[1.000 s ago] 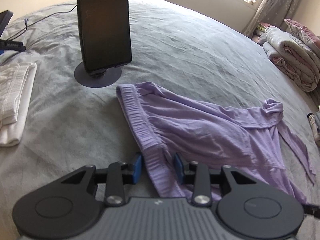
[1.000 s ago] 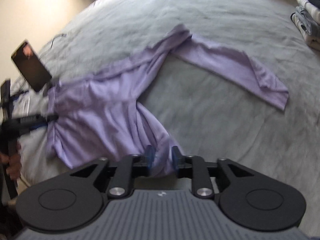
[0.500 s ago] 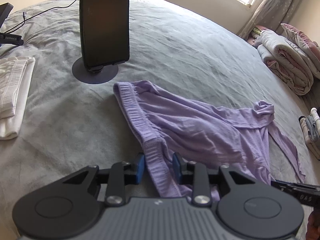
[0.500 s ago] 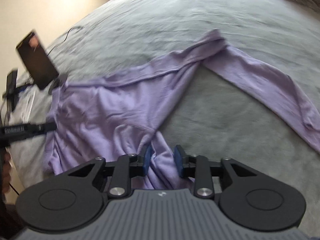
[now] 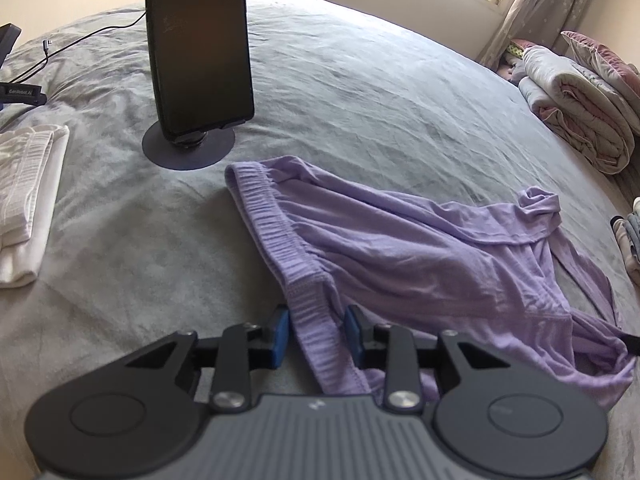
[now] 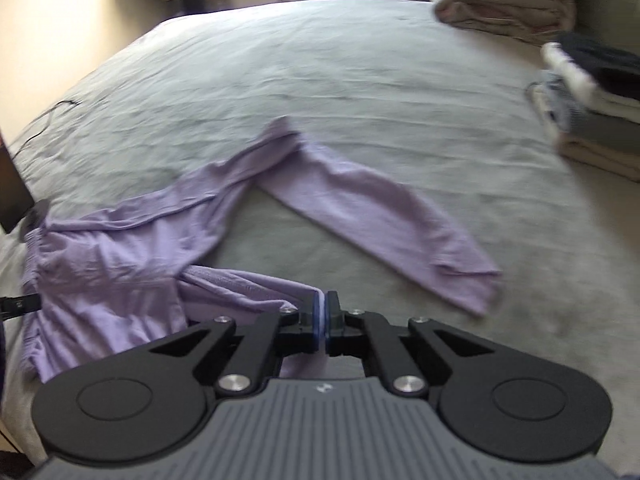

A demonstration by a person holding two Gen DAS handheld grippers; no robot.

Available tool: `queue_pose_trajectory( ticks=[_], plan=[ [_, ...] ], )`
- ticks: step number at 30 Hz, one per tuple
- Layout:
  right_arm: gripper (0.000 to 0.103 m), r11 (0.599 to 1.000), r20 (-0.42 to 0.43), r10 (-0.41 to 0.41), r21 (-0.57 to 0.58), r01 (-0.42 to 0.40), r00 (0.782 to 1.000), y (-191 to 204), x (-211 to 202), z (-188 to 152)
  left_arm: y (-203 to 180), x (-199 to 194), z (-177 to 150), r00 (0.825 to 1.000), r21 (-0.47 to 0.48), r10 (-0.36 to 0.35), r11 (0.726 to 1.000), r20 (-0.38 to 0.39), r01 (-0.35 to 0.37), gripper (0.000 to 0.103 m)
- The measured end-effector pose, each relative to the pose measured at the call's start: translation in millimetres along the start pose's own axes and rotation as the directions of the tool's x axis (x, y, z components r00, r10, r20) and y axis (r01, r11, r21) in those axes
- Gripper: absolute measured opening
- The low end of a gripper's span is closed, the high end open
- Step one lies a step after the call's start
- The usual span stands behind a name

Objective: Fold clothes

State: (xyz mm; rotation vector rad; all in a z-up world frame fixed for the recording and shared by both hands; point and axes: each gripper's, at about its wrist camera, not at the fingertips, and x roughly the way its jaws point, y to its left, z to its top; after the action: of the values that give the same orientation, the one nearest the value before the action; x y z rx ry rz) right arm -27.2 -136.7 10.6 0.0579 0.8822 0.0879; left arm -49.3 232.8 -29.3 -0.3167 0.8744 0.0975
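On the grey bedspread [image 5: 360, 92] lay lilac trousers [image 5: 400, 256], waistband toward a phone on a round stand [image 5: 198, 52], one leg stretched away across the cover. Left gripper [image 5: 316, 336] stood partly open astride the waistband; whether its pads gripped could not be told. Right gripper [image 6: 322, 316] was closed on a fold of lilac cloth.
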Motion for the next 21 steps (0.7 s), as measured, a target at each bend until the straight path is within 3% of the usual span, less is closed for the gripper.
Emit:
queue_pose_trajectory(
  ticks=[5,9,10,11,21],
  plan=[
    [0.006,0.999,-0.056,0.044,-0.001,-0.044,0.997,-7.5,0.5,-8.6,0.4,-0.6,-0.5,1.000,-0.007,-0.004,1.000,0.000,0.004,0.031],
    [0.026,0.997,-0.041,0.077,-0.020,-0.077,0.996,0.4,2.1,-4.0,0.7,-1.5,-0.4,1.000,-0.018,-0.006,1.000,0.000,0.006,0.031],
    [0.039,0.996,-0.038,0.089,-0.027,-0.090,0.995,4.0,3.2,-1.7,0.8,-1.5,-0.4,1.000,-0.020,-0.006,1.000,0.000,0.006,0.031],
    [0.043,0.994,-0.036,0.100,-0.042,-0.102,0.994,8.6,4.9,0.5,1.0,-1.5,-0.4,1.000,-0.021,-0.006,1.000,0.000,0.006,0.031],
    [0.043,0.964,-0.108,0.123,-0.221,-0.145,0.987,63.1,44.5,10.1,-2.2,-0.1,-0.9,1.000,-0.005,0.005,1.000,0.002,-0.005,0.031]
  ],
)
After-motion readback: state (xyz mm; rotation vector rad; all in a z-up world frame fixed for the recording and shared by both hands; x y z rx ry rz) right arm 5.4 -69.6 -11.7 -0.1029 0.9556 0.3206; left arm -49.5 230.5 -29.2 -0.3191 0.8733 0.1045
